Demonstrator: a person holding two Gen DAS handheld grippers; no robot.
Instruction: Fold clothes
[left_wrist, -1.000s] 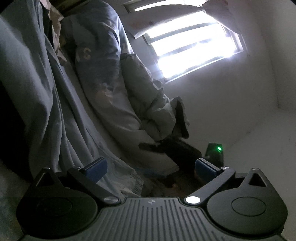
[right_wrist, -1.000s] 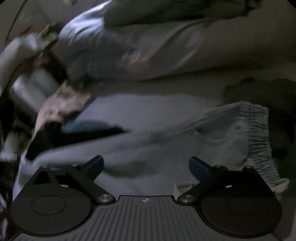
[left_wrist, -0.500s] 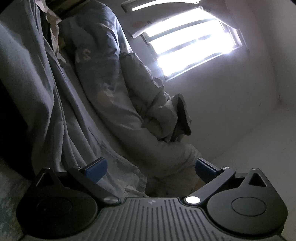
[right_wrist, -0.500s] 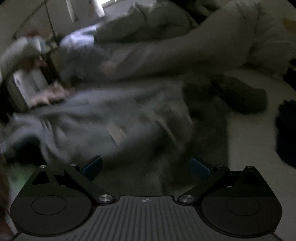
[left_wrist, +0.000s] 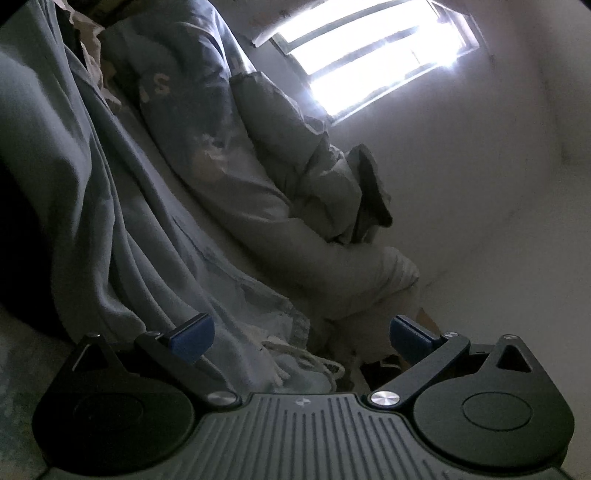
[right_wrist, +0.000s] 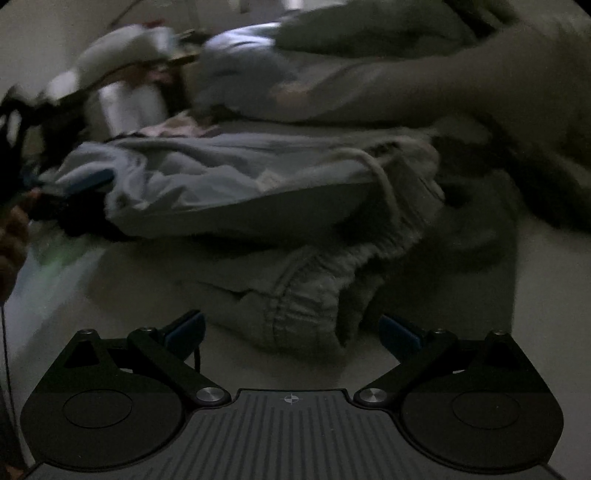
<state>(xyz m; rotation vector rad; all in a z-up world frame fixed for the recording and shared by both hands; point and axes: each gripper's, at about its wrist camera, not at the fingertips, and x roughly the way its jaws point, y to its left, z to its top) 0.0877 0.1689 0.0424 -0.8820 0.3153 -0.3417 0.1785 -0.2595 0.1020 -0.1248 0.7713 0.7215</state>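
left wrist view: my left gripper (left_wrist: 301, 338) jaws apart, empty, over the light blue pants (left_wrist: 122, 236) on the bed. right wrist view: right gripper (right_wrist: 291, 332) jaws apart, pants' elastic waistband (right_wrist: 295, 306) bunched just ahead.

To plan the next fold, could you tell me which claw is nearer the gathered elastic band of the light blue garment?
Right. The right claw sits just short of the gathered elastic band; the left claw, blurred in the right view, appears at the light blue garment's far end.
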